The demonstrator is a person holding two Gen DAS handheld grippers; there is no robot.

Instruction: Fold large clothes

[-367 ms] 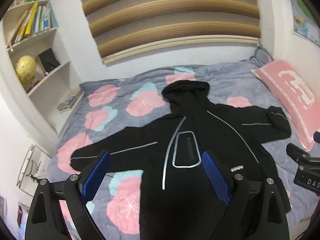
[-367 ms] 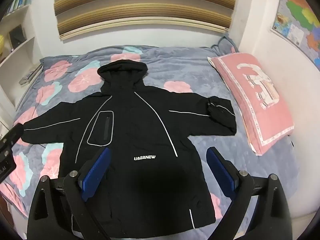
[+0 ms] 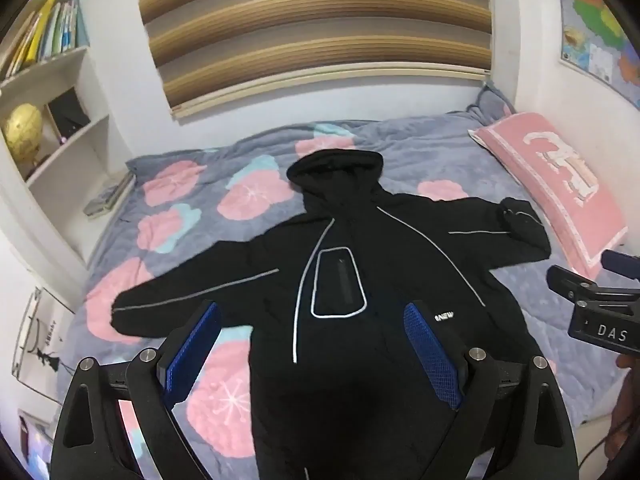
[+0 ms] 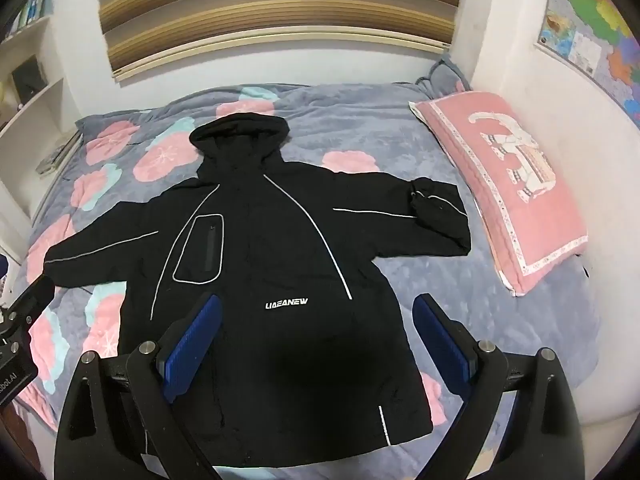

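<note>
A black hooded jacket (image 3: 352,320) (image 4: 264,280) with thin reflective stripes lies flat, front up, on the bed, with its hood toward the far wall and both sleeves spread out. My left gripper (image 3: 312,316) hovers open above the jacket's lower left part, with nothing between its blue pads. My right gripper (image 4: 316,308) hovers open above the lower right part near the white chest lettering, also holding nothing. The right gripper shows at the right edge of the left wrist view (image 3: 592,308). The left gripper shows at the left edge of the right wrist view (image 4: 20,320).
The bed carries a grey quilt (image 4: 360,128) with pink flowers. A pink pillow (image 4: 508,184) lies along the right wall, close to the jacket's right cuff. White bookshelves (image 3: 60,128) stand at the left, a window blind (image 3: 312,32) is at the back, and a map (image 4: 592,32) hangs at the right.
Both views have shifted slightly; the jacket sits a little further left in the right wrist view. The jacket itself has not moved, and both grippers stay open.
</note>
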